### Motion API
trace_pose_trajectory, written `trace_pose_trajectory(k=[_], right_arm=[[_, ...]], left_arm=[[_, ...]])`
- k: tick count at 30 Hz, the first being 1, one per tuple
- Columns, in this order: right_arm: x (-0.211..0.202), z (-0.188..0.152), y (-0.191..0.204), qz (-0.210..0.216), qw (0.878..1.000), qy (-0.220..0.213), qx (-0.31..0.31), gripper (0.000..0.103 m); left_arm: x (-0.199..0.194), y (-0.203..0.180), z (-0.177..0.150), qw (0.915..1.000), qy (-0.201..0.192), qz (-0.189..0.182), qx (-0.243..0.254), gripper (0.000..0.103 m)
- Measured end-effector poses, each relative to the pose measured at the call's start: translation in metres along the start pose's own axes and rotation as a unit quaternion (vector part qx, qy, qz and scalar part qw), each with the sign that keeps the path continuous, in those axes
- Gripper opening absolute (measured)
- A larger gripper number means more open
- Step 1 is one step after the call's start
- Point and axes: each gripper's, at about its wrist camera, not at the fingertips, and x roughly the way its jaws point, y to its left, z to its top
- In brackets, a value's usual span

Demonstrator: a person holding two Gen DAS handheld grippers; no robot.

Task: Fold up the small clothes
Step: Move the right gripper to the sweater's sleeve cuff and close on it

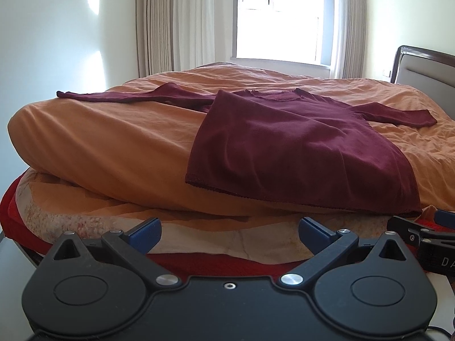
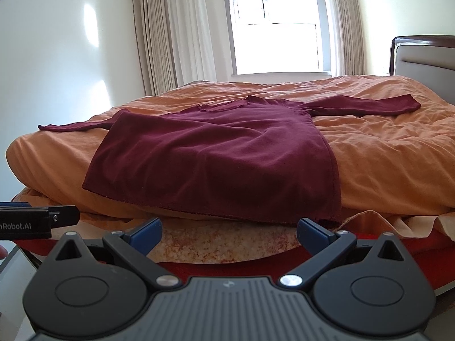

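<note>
A maroon long-sleeved shirt lay spread flat on an orange duvet, both sleeves stretched sideways and its hem draped over the near edge of the bed. At left, the left gripper was held low and level at the foot of the bed, jaws released and wide apart, grasping nothing, short of the hem. Just beside it on the right, the right gripper sat at the same height, likewise spread and empty, its blue fingertips just below the shirt's hem corner. Behind, beige curtains flanked a bright window, with a dark headboard at far right.
</note>
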Motion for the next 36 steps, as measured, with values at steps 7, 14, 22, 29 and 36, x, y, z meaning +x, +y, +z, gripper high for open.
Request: trace_pose_trajectory(k=[7,14,22,29,36], right_arm=[[0.013,0.009,-0.010,-0.030,0.999,-0.003,-0.017,0.103],[0.035,0.031,-0.036,-0.047,0.999,-0.001,-0.007,0.103],[0.057,0.067,-0.071,-0.051,0.996,-0.069,0.004,0.103],[0.088,0.101,-0.123,-0.056,0.993,-0.103,0.032,0.103],[0.145,0.140,-0.217,-0.067,0.991,-0.052,0.105,0.103]], left_arm=[[0.025,-0.001,0.010,0.9996,0.027,0.001,0.005,0.102],[0.050,-0.001,0.032,0.9992,0.038,0.005,0.012,0.102],[0.072,0.001,0.087,0.9997,0.022,-0.004,0.008,0.102],[0.112,-0.015,0.157,0.9996,0.002,0.004,0.027,0.102],[0.170,-0.051,0.218,0.9989,0.009,-0.002,0.045,0.102]])
